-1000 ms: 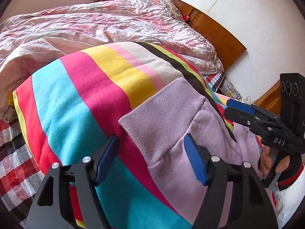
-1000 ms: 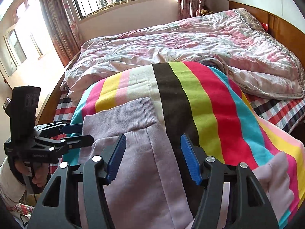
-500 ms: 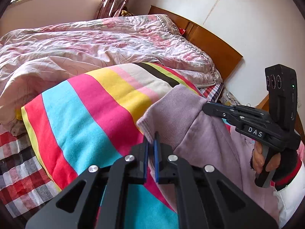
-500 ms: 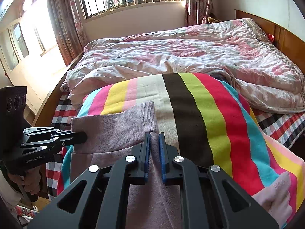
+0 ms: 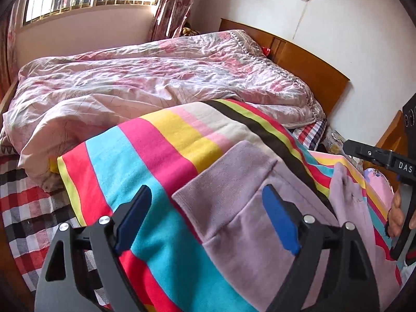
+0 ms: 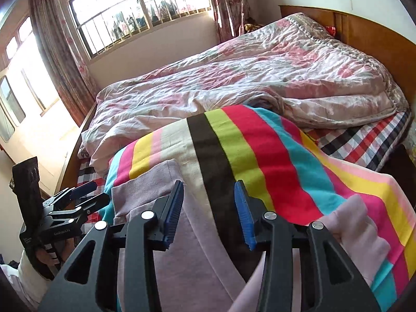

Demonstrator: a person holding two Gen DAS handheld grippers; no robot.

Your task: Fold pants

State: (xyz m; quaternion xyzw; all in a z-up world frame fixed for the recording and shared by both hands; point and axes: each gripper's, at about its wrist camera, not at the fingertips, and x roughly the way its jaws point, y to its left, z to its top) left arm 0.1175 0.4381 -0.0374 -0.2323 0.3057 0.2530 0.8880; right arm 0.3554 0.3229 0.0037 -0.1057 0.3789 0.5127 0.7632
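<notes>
Lilac pants [image 5: 249, 208] lie on a bright striped blanket [image 5: 145, 156] on the bed, with the ribbed waistband [image 5: 228, 166] toward the quilt. My left gripper [image 5: 208, 218] is open and empty, hovering over the waistband's left corner. My right gripper [image 6: 208, 208] is open and empty above the pants [image 6: 166, 234] and the blanket's black stripe [image 6: 208, 156]. A bunched lilac part of the pants [image 6: 353, 223] lies to the right. Each gripper shows in the other's view: the right one [image 5: 364, 153], the left one [image 6: 88, 195].
A rumpled pink floral quilt [image 5: 145, 78] covers the far half of the bed. A wooden headboard [image 5: 306, 65] stands at the right, by the white wall. A checked sheet [image 5: 26, 202] shows at the bed's edges. A barred window [image 6: 140, 7] and curtains are behind.
Both grippers were shut on the waistband half a second ago. Both have since opened, let go and pulled back. The waistband now lies flat on the blanket.
</notes>
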